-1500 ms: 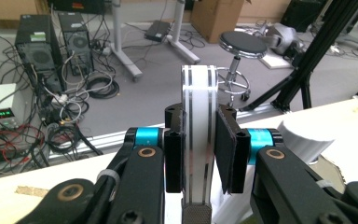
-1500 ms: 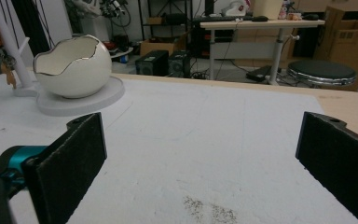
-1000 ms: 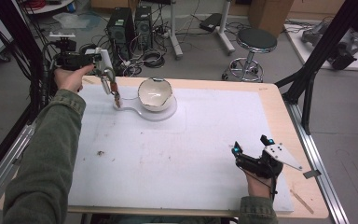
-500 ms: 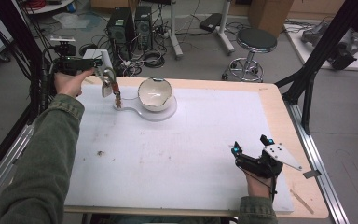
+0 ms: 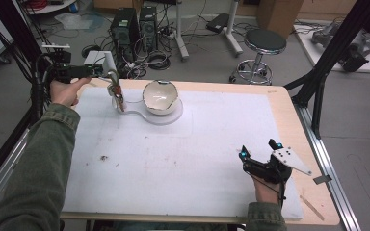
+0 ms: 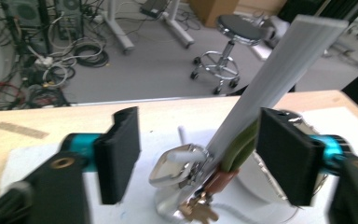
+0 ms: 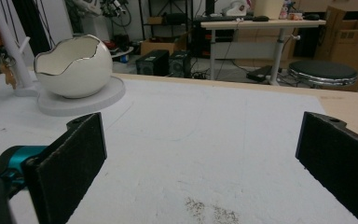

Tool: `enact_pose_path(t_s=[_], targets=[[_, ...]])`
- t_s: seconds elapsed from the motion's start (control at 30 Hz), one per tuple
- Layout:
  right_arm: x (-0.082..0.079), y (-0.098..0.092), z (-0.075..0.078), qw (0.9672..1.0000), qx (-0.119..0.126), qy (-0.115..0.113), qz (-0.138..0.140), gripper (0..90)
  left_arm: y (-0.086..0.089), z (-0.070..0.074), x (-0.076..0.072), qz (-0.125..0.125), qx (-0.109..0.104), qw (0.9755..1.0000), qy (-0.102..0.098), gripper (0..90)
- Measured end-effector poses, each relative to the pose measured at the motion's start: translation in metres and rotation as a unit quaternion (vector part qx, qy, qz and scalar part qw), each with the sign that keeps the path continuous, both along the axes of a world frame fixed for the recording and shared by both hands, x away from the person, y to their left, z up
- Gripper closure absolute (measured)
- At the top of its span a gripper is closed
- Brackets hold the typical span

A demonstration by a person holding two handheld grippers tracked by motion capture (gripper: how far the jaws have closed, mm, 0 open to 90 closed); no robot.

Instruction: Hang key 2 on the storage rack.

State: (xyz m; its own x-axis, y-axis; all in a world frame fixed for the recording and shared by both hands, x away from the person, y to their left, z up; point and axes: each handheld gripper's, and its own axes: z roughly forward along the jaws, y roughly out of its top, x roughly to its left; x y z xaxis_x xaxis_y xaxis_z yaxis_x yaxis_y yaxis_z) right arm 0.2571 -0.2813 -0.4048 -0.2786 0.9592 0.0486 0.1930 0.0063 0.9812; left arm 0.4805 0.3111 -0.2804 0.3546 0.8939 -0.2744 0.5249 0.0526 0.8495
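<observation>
left claw (image 6: pixel 193 161) is opening, its jaws just parting around the key bunch (image 6: pixel 200 205), which is hanging free on the white stand (image 5: pixel 112 72) beside the egg-shaped bowl (image 5: pixel 160 96); hanging judged done. right claw (image 5: pixel 259 153) is resting wide open, empty.

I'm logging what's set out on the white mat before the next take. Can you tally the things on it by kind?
Egg-shaped bowl: 1
White stand with post: 1
Bunch of keys hung on the post: 1
Hand-held grippers, left gripper and right gripper: 2
Total: 5
</observation>
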Motion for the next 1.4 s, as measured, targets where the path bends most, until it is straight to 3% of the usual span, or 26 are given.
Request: enact_pose_path(t_s=[0.37, 0.63, 1.1, 1.4], targets=[[0.001, 0.0, 0.0, 1.0, -0.002, 0.001, 0.001, 0.4, -0.007, -0.007, -0.012, -0.022, 0.021, 0.9993, 0.019, 8.9], [0.0, 0.0, 0.0, 1.0, -0.001, 0.0, 0.0, 0.4, -0.007, -0.004, -0.023, -0.025, 0.009, 0.9996, 0.012, 1.8], [0.001, 0.001, 0.0, 1.0, 0.0, 0.004, 0.002, 0.4, -0.006, -0.01, -0.049, -0.032, 0.017, 0.9993, 0.009, 1.7], [0.001, 0.001, 0.0, 1.0, 0.001, 0.006, 0.003, 0.4, -0.014, -0.024, -0.064, -0.042, 0.028, 0.9987, 0.006, 1.7]])
